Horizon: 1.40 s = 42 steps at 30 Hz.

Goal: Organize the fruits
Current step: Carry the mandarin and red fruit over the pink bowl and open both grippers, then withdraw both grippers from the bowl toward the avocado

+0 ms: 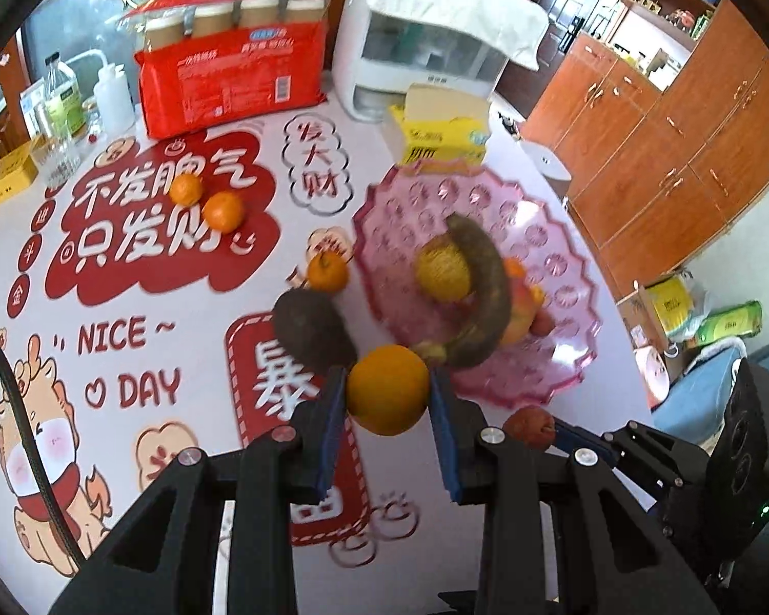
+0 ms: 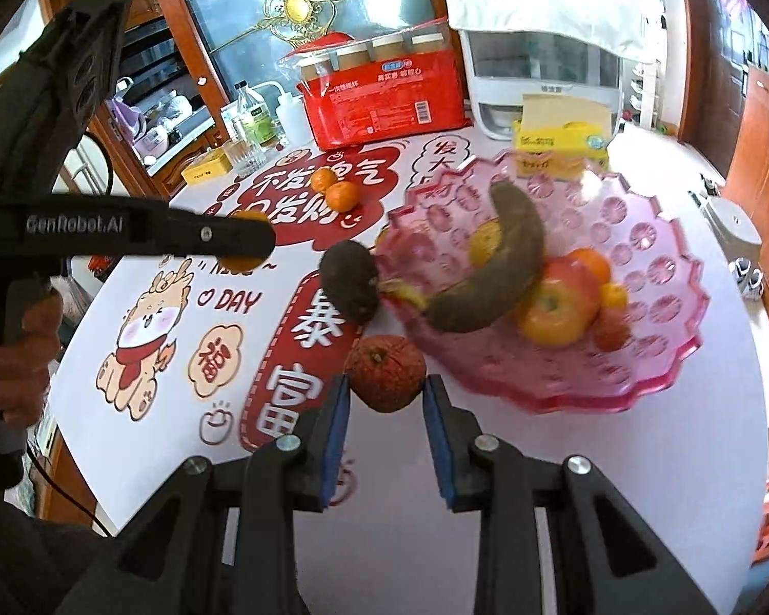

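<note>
Start with your left tongs (image 1: 387,394): they are clamped on an orange (image 1: 387,389), both blue pads against its sides, and the fruit rides clear of the tabletop (image 1: 128,266). Just beyond the tips and a little left lies a dark avocado (image 1: 310,328); ahead and to the right sits the pink fruit bowl (image 1: 564,266), already carrying a browned banana (image 1: 479,297) and several other fruits. Carry the orange forward and right over the near rim, keep the squeeze steady, and let go only when it is low over a bare patch of the bowl, so it does not bounce off the banana.

Your right tongs (image 2: 387,400) stand at a middling width around a wrinkled red fruit (image 2: 386,373). From the right wrist view I cannot tell for sure whether the pads touch it; there seems to be a sliver of gap on each side, so treat it as not yet gripped. Centre the fruit between the pads and close gently, since its skin looks soft. The bowl's rim is just beyond the right tip, so lift straight up before swinging right, or you may nudge the bowl. Two small mandarins (image 2: 333,187) wait far ahead to the left.
</note>
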Each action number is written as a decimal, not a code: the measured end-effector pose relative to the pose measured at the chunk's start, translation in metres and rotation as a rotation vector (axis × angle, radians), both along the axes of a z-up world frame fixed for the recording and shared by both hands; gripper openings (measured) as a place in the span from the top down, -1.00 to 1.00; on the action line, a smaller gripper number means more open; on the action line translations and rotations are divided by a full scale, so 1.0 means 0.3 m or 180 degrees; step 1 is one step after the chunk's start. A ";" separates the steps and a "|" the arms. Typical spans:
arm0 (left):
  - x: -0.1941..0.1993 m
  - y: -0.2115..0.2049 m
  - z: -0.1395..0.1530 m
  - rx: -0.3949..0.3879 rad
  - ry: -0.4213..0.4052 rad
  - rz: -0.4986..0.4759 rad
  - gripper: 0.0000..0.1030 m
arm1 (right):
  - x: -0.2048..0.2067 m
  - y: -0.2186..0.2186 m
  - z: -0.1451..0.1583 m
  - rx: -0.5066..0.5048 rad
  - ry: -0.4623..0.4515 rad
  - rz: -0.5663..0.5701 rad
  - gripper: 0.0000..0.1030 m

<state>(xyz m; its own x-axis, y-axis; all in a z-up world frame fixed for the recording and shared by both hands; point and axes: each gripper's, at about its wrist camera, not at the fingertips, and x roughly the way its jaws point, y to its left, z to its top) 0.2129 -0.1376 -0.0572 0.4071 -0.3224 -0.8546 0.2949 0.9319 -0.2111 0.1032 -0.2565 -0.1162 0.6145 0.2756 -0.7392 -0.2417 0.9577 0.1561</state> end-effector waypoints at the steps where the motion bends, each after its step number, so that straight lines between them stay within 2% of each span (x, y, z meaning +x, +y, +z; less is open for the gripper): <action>1: 0.005 -0.015 0.004 -0.0005 -0.0015 0.0008 0.41 | 0.003 -0.018 0.003 -0.0006 -0.0007 0.0011 0.43; 13: 0.108 -0.180 -0.018 0.0042 -0.0116 0.0059 0.41 | 0.071 -0.188 -0.005 0.0016 -0.0001 -0.0055 0.43; 24: 0.180 -0.238 -0.145 -0.0200 0.0067 0.0249 0.37 | 0.132 -0.300 -0.076 0.0434 0.0205 -0.0330 0.41; 27: 0.176 -0.245 -0.152 -0.0253 0.0065 0.0269 0.11 | 0.144 -0.302 -0.087 0.0435 0.0245 -0.0358 0.37; 28: 0.169 -0.242 -0.153 -0.0297 0.0062 0.0282 -0.16 | 0.147 -0.299 -0.090 0.0415 0.0258 -0.0362 0.32; 29: 0.164 -0.238 -0.150 -0.0316 0.0052 0.0298 -0.33 | 0.147 -0.295 -0.092 0.0392 0.0272 -0.0375 0.18; 30: 0.155 -0.231 -0.147 -0.0328 0.0038 0.0321 -0.36 | 0.144 -0.292 -0.091 0.0376 0.0271 -0.0383 0.12; 35: 0.105 -0.156 -0.142 -0.0336 0.0082 0.0474 -0.65 | 0.131 -0.268 -0.082 0.0331 0.0254 -0.0407 0.08; 42: 0.016 0.016 -0.176 -0.0313 0.0240 0.0827 -0.67 | 0.091 -0.233 -0.076 0.0381 0.0305 -0.0444 0.03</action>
<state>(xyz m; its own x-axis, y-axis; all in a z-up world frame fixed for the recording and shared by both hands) 0.2178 -0.1329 -0.1101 0.4234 -0.2984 -0.8554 0.0290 0.9482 -0.3164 0.1304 -0.3265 -0.1389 0.5813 0.2822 -0.7632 -0.0866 0.9541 0.2868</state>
